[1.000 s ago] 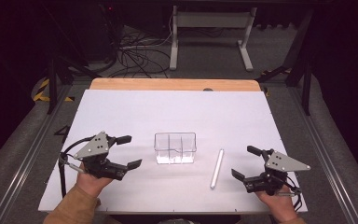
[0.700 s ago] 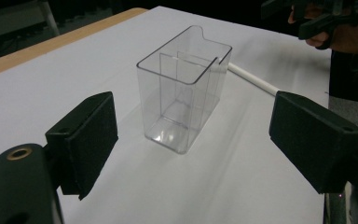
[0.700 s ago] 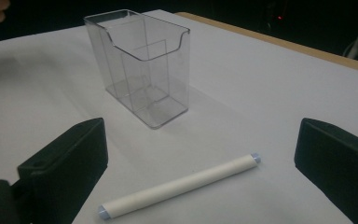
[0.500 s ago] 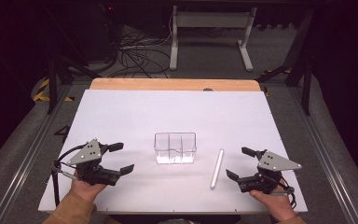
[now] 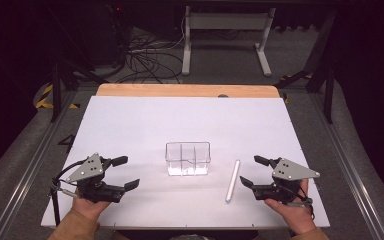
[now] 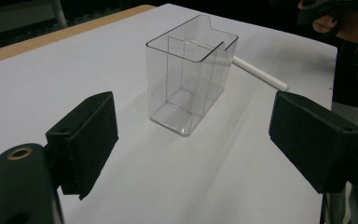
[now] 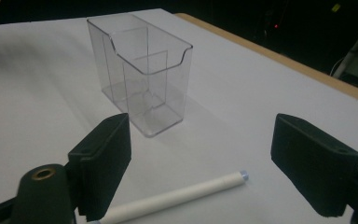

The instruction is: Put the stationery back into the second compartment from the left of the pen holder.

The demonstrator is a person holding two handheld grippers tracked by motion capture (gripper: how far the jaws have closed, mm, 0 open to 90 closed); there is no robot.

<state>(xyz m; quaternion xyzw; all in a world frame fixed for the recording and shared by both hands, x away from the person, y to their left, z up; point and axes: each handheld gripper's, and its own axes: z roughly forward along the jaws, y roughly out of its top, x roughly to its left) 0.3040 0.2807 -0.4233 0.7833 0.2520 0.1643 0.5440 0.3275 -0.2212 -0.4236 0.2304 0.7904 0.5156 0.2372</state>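
Note:
A clear plastic box point(image 5: 188, 158) with inner dividers stands upright mid-table. A white stick point(image 5: 232, 180) lies flat just right of it. My left gripper point(image 5: 130, 171) rests low at the near left, open, pointing at the box point(image 6: 191, 88) with nothing between its pads; the stick point(image 6: 261, 73) lies beyond the box. My right gripper point(image 5: 249, 170) sits at the near right, open. Its jaws have just been closing, and no pad touches anything. The stick point(image 7: 177, 198) lies on the table between and ahead of them, with the box point(image 7: 142, 70) farther off.
The white table top point(image 5: 130, 125) has a wooden strip point(image 5: 185, 90) along its far edge. Behind it are a desk frame and cables on the dark floor. The other hand point(image 6: 340, 18) shows at the top right of the left gripper view.
My left gripper has sunk and drawn back toward the near table edge. The right gripper has stayed in place while its jaws narrowed somewhat.

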